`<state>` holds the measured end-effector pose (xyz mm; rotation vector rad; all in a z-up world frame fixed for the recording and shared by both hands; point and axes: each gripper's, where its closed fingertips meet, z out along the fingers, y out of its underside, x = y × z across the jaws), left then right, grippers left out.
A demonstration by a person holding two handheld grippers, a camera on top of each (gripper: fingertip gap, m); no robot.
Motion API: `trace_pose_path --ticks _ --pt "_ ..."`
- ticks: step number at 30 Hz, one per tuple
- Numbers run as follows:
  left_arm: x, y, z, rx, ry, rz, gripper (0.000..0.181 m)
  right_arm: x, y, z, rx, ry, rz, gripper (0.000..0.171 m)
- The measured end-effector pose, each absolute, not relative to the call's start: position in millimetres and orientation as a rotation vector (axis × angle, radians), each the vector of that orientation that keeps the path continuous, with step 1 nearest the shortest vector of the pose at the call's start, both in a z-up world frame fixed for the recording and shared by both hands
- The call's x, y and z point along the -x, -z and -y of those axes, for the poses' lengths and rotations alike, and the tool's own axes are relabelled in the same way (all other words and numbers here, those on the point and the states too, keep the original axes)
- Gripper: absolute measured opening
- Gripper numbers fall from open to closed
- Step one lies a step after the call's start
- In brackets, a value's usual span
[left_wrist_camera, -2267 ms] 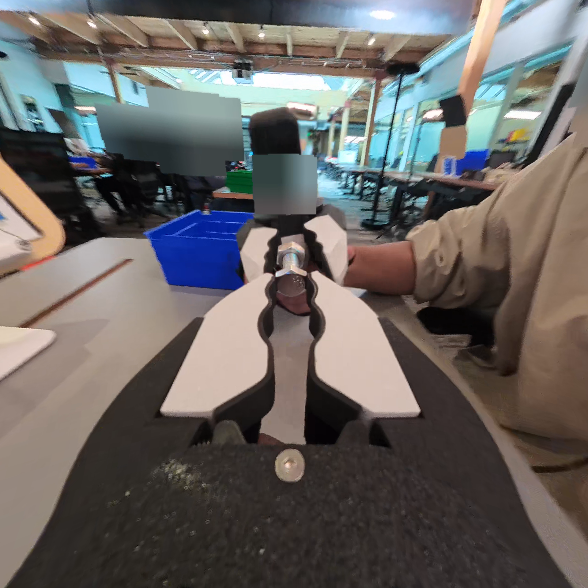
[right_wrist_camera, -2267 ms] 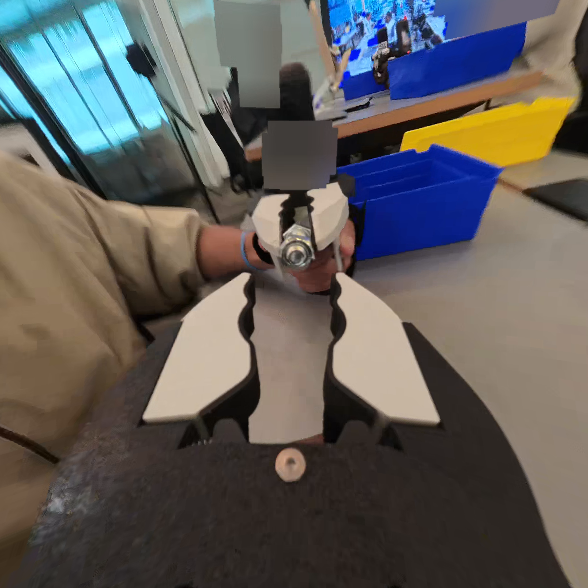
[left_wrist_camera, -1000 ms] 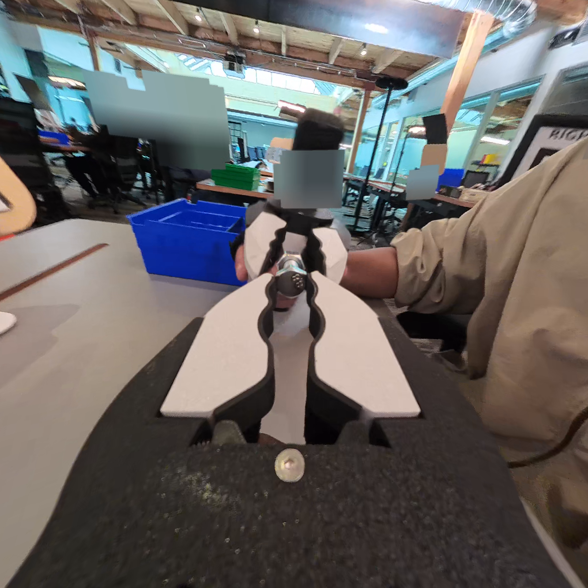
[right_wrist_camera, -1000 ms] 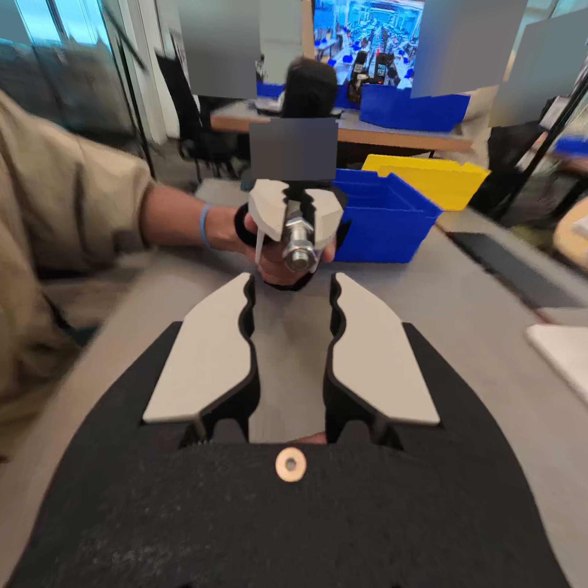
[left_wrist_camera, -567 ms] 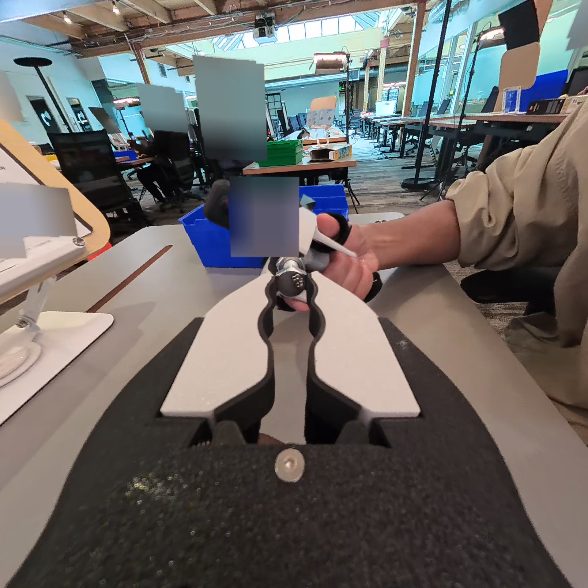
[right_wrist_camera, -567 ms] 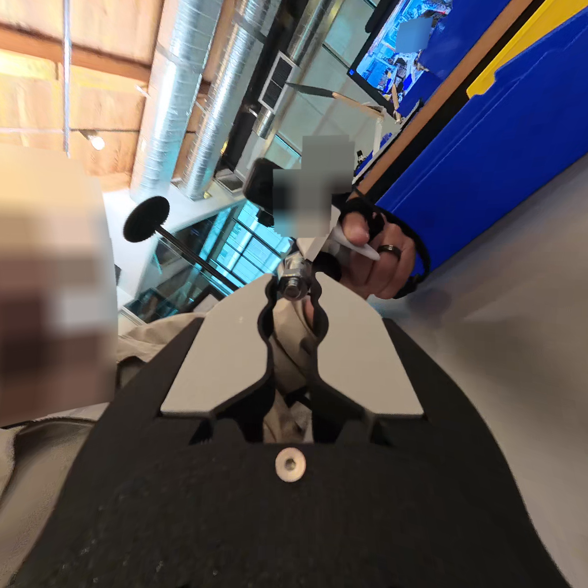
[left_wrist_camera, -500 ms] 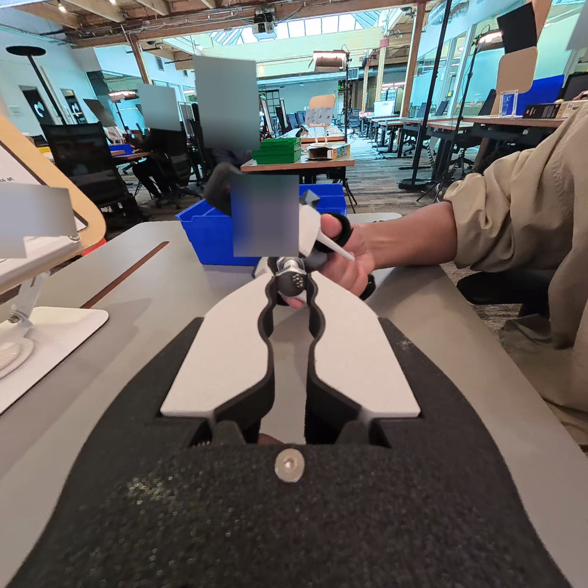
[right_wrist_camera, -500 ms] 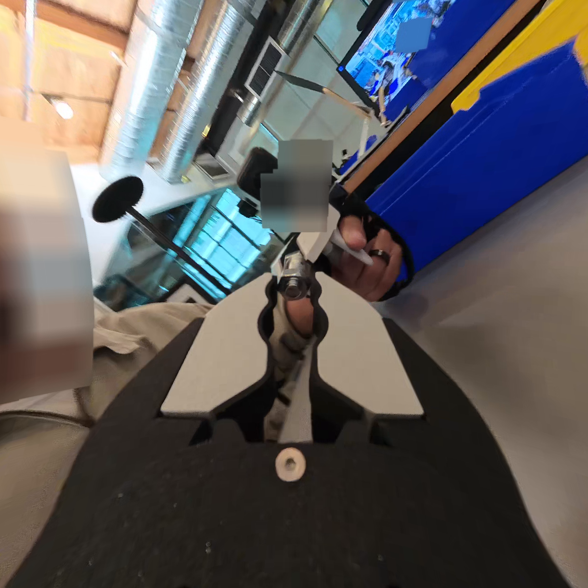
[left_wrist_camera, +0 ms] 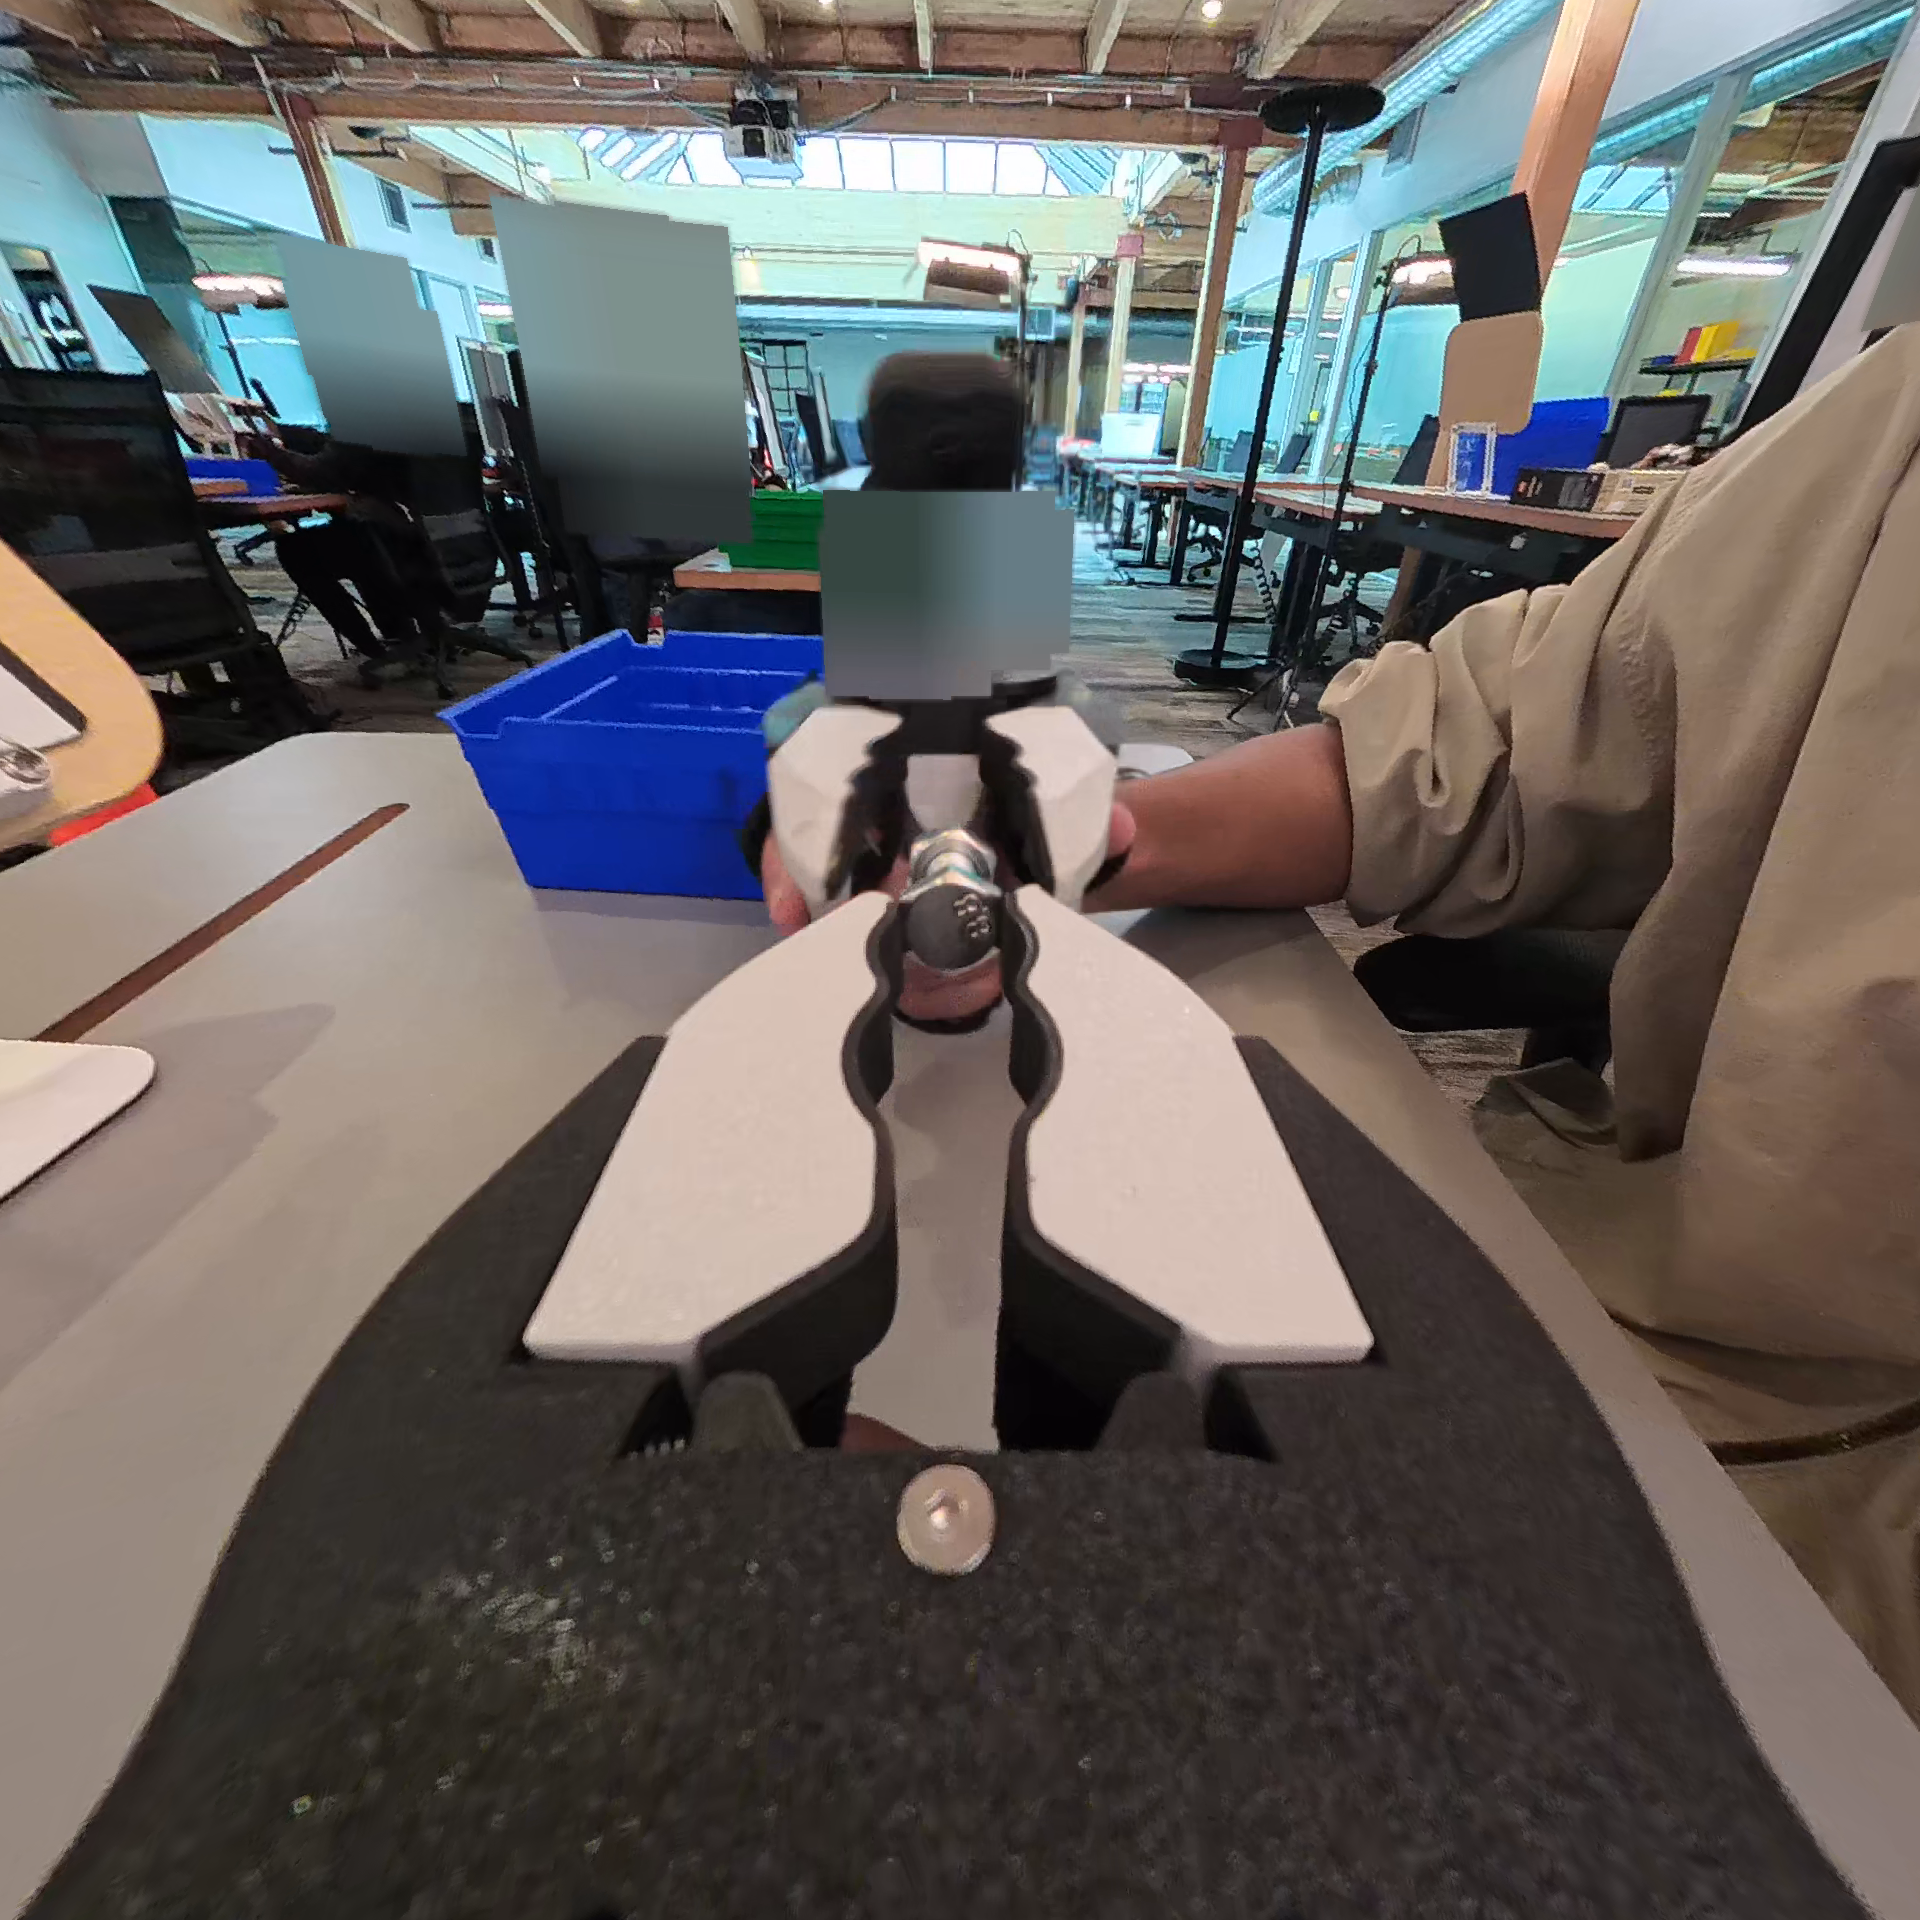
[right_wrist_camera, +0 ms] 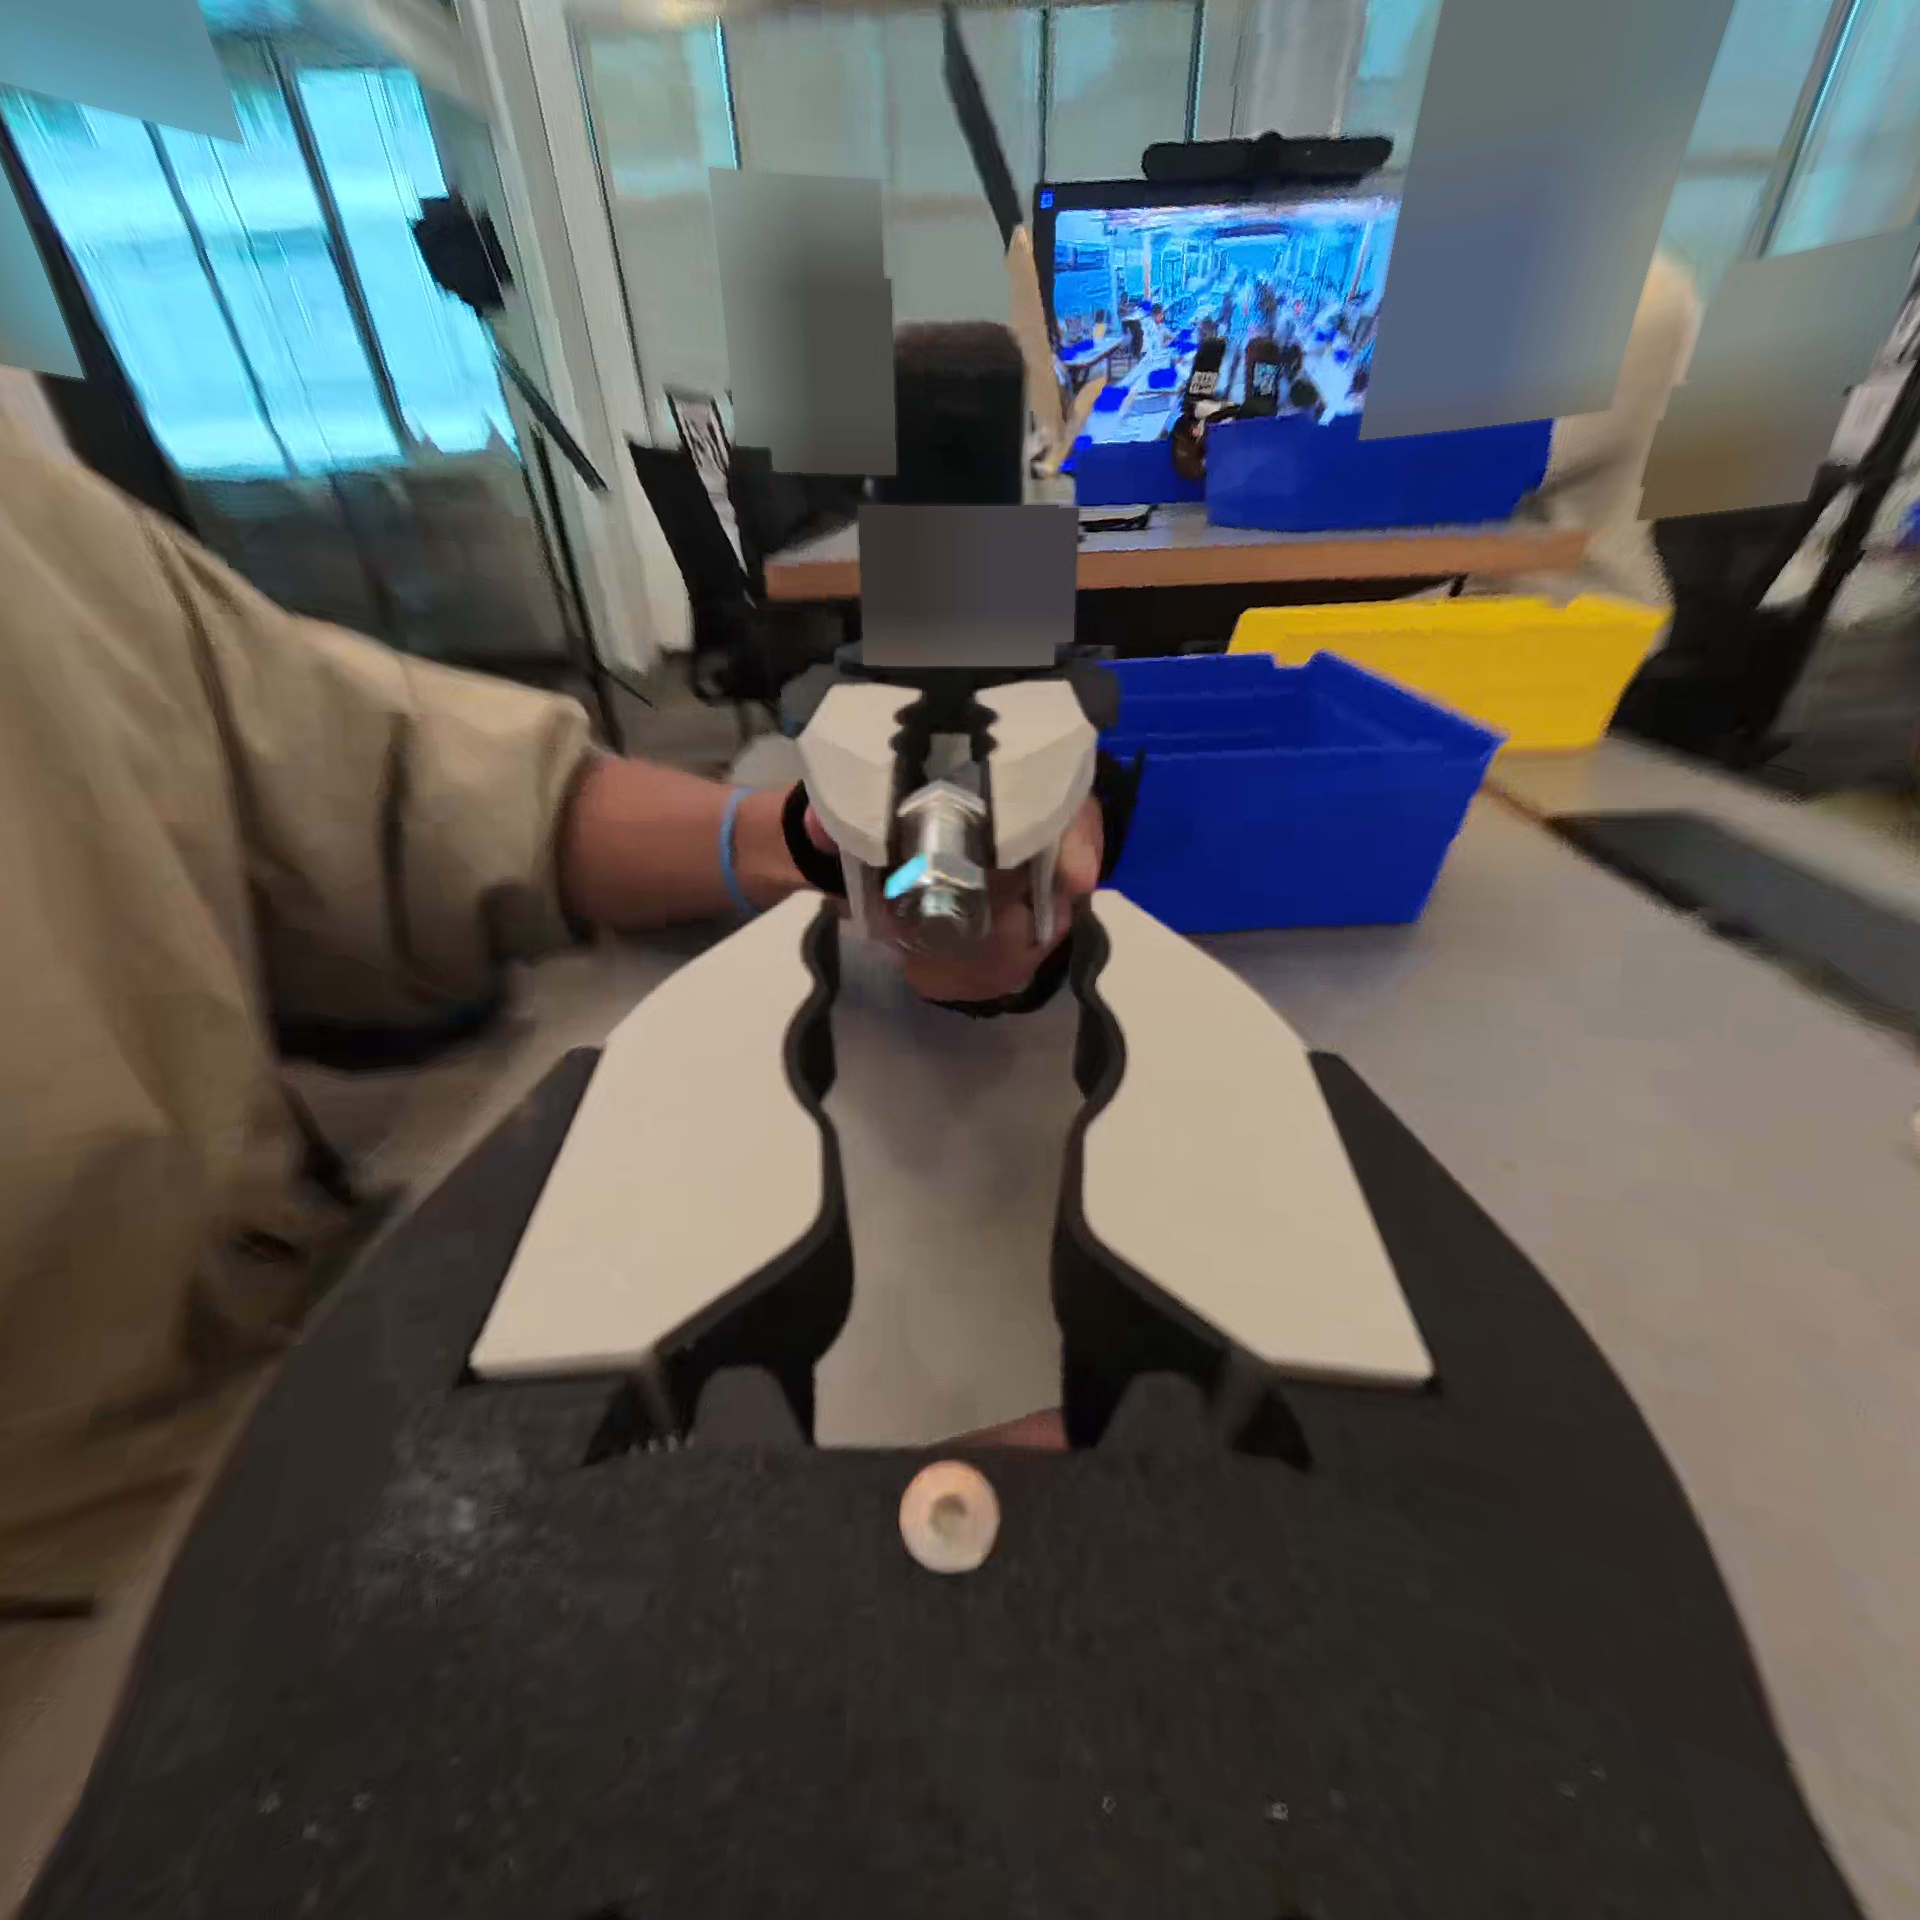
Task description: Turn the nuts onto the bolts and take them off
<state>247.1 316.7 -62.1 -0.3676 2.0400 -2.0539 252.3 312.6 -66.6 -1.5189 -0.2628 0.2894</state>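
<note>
My left gripper [left_wrist_camera: 951, 935] is shut on the hexagonal head of a steel bolt [left_wrist_camera: 954, 927] and holds it above the grey table [left_wrist_camera: 312, 987]. The bolt points away toward my right gripper [left_wrist_camera: 940, 821], which faces it. A steel nut [right_wrist_camera: 935, 883] sits on the bolt's threaded end [right_wrist_camera: 928, 821]. In the right wrist view my right gripper [right_wrist_camera: 951, 930] is open, its fingers [right_wrist_camera: 717, 1122] spread wide on either side of the nut without touching it. The left gripper [right_wrist_camera: 940, 800] shows behind, clamped on the bolt.
A blue bin [left_wrist_camera: 644, 758] stands on the table behind the grippers and also shows in the right wrist view [right_wrist_camera: 1278, 800], with a yellow bin [right_wrist_camera: 1455, 675] behind it. A white stand base [left_wrist_camera: 52, 1101] lies at the left. The person's sleeved arms [left_wrist_camera: 1558, 831] reach in from the side. Only a small space, under 4 cm, lies between the two pairs of fingers.
Half a second ago my right gripper was shut on the nut and rolled over. Now it has let go, opened wide and rolled back level. The left gripper still holds the bolt.
</note>
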Motion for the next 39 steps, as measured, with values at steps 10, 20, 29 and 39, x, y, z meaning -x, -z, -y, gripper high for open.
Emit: trace_pose_path --ticks 10,20,29,39 --pt "-254.1 55.3 -328.9 0.349 1.952 -1.974 0.017 -257.3 56.3 -323.5 1.203 -1.493 -0.340 0.035" --pt "-258.0 64.0 -326.6 0.392 1.950 -2.008 0.017 -256.0 59.3 -324.7 1.369 -1.139 -0.212 0.019" --pt "-241.9 68.0 -309.6 0.384 2.143 -2.099 0.017 -242.9 68.6 -308.2 1.509 0.030 0.498 0.019" --pt "-245.9 55.0 -321.2 0.351 2.092 -2.003 0.017 -249.1 65.7 -317.9 1.524 -0.551 0.111 0.055"
